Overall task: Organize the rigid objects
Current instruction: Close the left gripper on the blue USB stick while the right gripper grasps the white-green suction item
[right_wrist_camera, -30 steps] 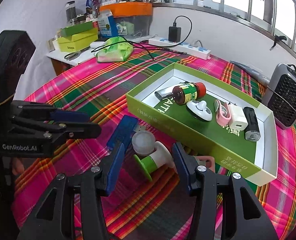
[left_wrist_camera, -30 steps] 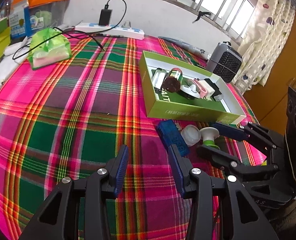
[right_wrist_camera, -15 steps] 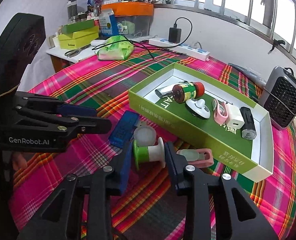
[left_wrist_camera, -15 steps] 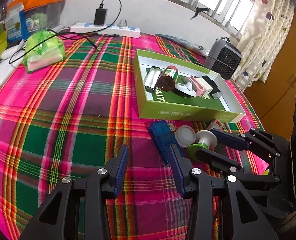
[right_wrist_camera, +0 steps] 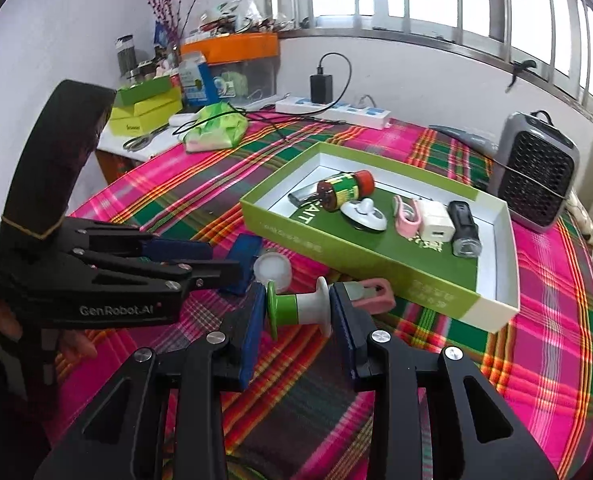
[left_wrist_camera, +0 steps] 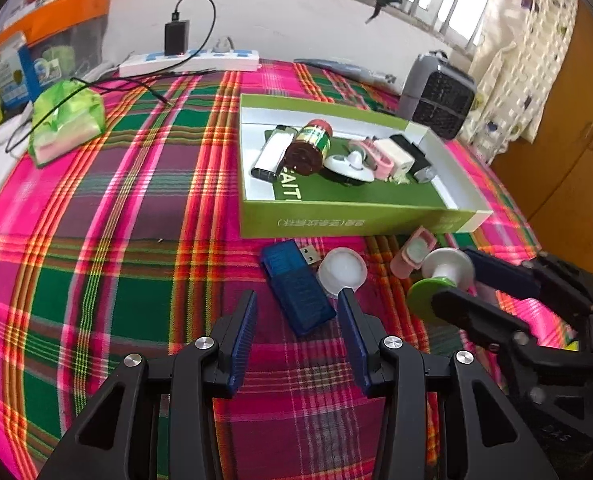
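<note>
My right gripper (right_wrist_camera: 298,310) is shut on a green and white spool (right_wrist_camera: 298,312), gripped end to end and held just above the cloth; it also shows in the left wrist view (left_wrist_camera: 440,280). My left gripper (left_wrist_camera: 296,312) is open and empty, over the near end of a blue USB stick (left_wrist_camera: 296,284). A white round cap (left_wrist_camera: 342,272) and a pink clip (left_wrist_camera: 412,252) lie beside them. The green box (left_wrist_camera: 356,222) holds a brown bottle (left_wrist_camera: 310,146), a white disc, a pink item, a white charger and a black item.
A grey fan heater (right_wrist_camera: 536,172) stands behind the box. A power strip (left_wrist_camera: 188,60) with charger and cable, a green pouch (left_wrist_camera: 66,120) and stacked boxes (right_wrist_camera: 144,114) sit at the back left. The table has a plaid cloth (left_wrist_camera: 116,220).
My right gripper closed on the spool and lifted it off the cloth. My left gripper drew back slightly and stayed open.
</note>
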Action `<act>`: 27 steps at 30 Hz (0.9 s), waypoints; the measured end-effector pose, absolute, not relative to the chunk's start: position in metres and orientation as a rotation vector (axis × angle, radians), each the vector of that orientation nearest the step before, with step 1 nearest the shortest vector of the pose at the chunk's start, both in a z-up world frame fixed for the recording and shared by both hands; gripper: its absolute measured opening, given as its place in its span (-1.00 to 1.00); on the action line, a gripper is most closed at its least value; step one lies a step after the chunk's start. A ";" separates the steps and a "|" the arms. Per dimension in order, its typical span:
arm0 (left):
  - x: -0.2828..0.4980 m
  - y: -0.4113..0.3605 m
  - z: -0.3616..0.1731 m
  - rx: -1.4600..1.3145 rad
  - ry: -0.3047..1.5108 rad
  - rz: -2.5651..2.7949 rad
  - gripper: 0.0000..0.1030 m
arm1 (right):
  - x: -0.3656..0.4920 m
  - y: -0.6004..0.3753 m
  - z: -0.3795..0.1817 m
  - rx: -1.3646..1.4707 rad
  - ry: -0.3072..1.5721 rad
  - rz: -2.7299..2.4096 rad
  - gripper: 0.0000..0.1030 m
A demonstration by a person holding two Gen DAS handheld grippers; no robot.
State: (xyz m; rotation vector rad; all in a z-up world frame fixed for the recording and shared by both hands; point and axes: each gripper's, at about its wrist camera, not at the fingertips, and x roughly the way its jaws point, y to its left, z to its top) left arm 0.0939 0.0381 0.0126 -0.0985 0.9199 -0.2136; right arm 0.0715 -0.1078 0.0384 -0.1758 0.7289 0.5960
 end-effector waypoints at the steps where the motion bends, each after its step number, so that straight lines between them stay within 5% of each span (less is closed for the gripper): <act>1: 0.094 0.037 0.013 -0.091 0.916 -0.203 -0.21 | 0.071 -0.108 0.039 -0.173 0.727 0.596 -0.34; 27: 0.110 0.035 0.007 0.016 0.919 -0.117 -0.20 | 0.069 -0.118 0.040 -0.123 0.707 0.612 -0.34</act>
